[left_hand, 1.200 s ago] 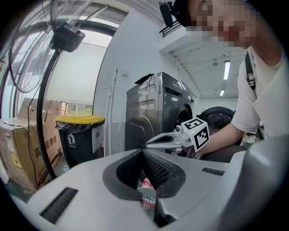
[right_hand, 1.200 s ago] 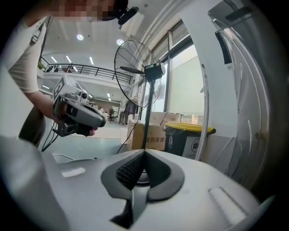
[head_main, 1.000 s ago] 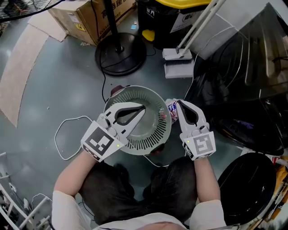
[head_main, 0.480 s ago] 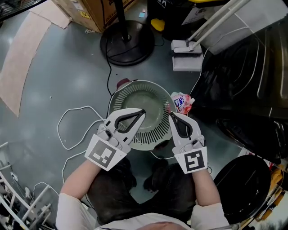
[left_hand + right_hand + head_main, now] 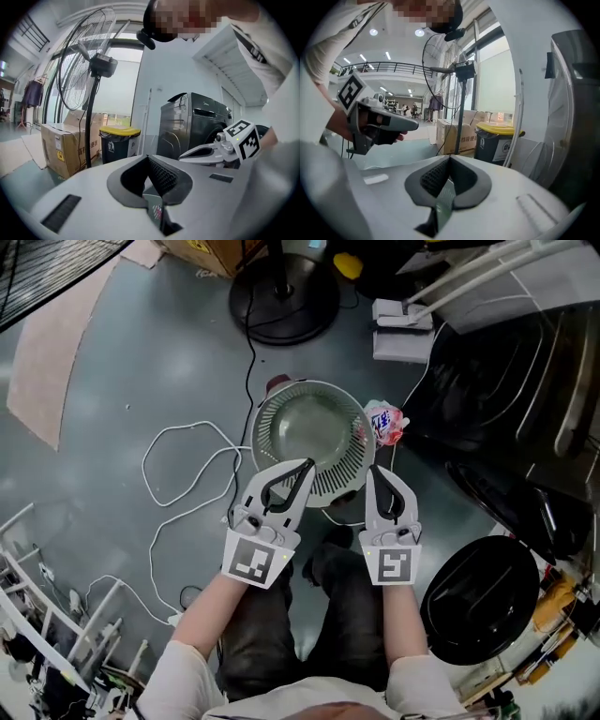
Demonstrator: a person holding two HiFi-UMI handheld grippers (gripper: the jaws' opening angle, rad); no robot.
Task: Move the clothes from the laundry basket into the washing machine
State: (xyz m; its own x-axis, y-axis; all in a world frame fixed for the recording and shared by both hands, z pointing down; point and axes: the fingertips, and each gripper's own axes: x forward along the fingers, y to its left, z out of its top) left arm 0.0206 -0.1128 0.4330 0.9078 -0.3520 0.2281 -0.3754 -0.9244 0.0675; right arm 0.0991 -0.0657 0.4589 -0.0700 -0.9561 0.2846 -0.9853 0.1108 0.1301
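The pale green round laundry basket (image 5: 333,486) stands on the grey floor, and its inside looks empty. The dark washing machine (image 5: 487,381) is to its right, with its round black door (image 5: 478,601) swung open near my right knee. My left gripper (image 5: 307,463) and right gripper (image 5: 368,468) hover side by side over the basket's near rim. Both are shut with nothing between the jaws. In the left gripper view the left gripper (image 5: 147,157) points toward the washing machine (image 5: 197,122). In the right gripper view the right gripper (image 5: 450,157) points level.
A pink and white packet (image 5: 384,423) lies by the basket's right side. A standing fan's black base (image 5: 286,301) is behind the basket. White cable (image 5: 187,474) loops over the floor at left. A wire rack (image 5: 56,634) stands at lower left. A yellow-lidded bin (image 5: 115,143) and a cardboard box (image 5: 61,147) stand beyond.
Both grippers have risen and drawn back from over the basket's middle to its near rim, staying shut. The head view has shifted, so the basket now sits higher in the picture.
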